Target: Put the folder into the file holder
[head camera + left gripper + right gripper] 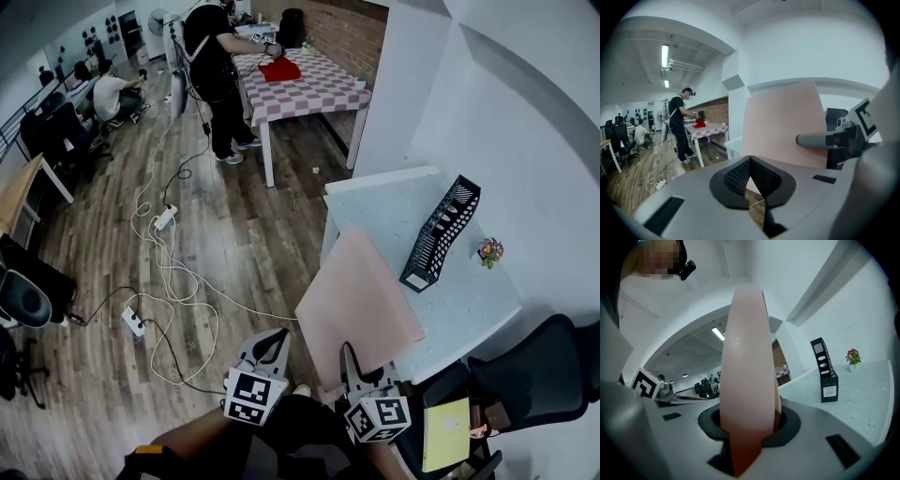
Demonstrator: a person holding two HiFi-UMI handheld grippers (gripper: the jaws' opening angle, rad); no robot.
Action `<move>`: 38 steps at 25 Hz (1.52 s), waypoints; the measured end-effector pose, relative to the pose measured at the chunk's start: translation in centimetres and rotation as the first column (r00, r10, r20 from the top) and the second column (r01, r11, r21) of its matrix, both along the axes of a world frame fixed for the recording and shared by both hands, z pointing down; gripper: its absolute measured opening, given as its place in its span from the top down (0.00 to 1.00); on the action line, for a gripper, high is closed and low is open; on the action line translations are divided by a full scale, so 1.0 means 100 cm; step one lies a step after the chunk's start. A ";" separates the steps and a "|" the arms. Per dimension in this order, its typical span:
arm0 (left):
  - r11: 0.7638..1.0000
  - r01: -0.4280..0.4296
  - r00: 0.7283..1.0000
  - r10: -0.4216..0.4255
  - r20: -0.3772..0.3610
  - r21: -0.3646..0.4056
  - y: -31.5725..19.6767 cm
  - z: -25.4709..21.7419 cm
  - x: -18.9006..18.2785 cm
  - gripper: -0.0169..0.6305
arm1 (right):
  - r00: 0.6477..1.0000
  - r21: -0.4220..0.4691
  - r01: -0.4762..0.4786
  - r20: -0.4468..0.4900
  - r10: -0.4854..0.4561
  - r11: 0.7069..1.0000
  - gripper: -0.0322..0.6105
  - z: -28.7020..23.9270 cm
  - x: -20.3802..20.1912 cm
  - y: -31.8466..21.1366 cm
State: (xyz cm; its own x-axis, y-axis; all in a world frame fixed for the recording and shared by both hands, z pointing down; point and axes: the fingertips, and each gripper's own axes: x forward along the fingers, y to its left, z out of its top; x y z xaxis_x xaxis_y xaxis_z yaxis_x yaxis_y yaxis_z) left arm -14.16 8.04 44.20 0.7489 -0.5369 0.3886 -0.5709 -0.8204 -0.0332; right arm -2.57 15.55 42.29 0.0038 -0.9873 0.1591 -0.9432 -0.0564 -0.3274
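A pink folder (361, 300) is held up over the near left corner of the white table (375, 202). My right gripper (354, 366) is shut on its near edge. In the right gripper view the folder (747, 376) stands edge-on between the jaws of the right gripper (750, 427). The black slotted file holder (441, 232) stands upright on the table beyond the folder, apart from it, and shows as the file holder (823, 369) to the right. My left gripper (272, 345) hangs left of the folder over the floor. The left gripper (750, 159) is shut and empty, with the folder (783, 126) ahead of it.
A small flower pot (489, 250) sits on the table right of the holder. A black chair (544, 366) and a yellow notebook (446, 433) are at lower right. Cables and power strips (169, 272) lie on the wooden floor. A person (216, 66) stands at a checkered table (309, 84) far back.
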 end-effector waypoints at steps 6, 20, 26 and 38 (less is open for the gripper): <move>0.998 -0.060 0.998 0.060 0.000 0.003 -0.007 0.000 0.033 0.96 | 0.999 0.009 -0.046 0.001 0.046 0.999 0.74 -0.001 0.024 -0.002; 0.979 -0.197 0.980 0.197 -0.012 -0.042 -0.094 0.011 0.106 0.96 | 0.980 -0.031 -0.201 -0.002 0.201 0.979 0.75 0.003 0.087 -0.070; 0.971 -0.233 0.972 0.231 -0.035 -0.048 -0.155 0.004 0.118 0.96 | 0.959 -0.009 -0.282 -0.005 0.282 0.959 0.75 -0.015 0.108 -0.122; 0.888 -0.452 0.887 0.440 -0.138 -0.078 -0.205 -0.018 0.174 0.96 | 0.830 0.055 -0.547 -0.097 0.549 0.836 0.75 -0.086 0.134 -0.131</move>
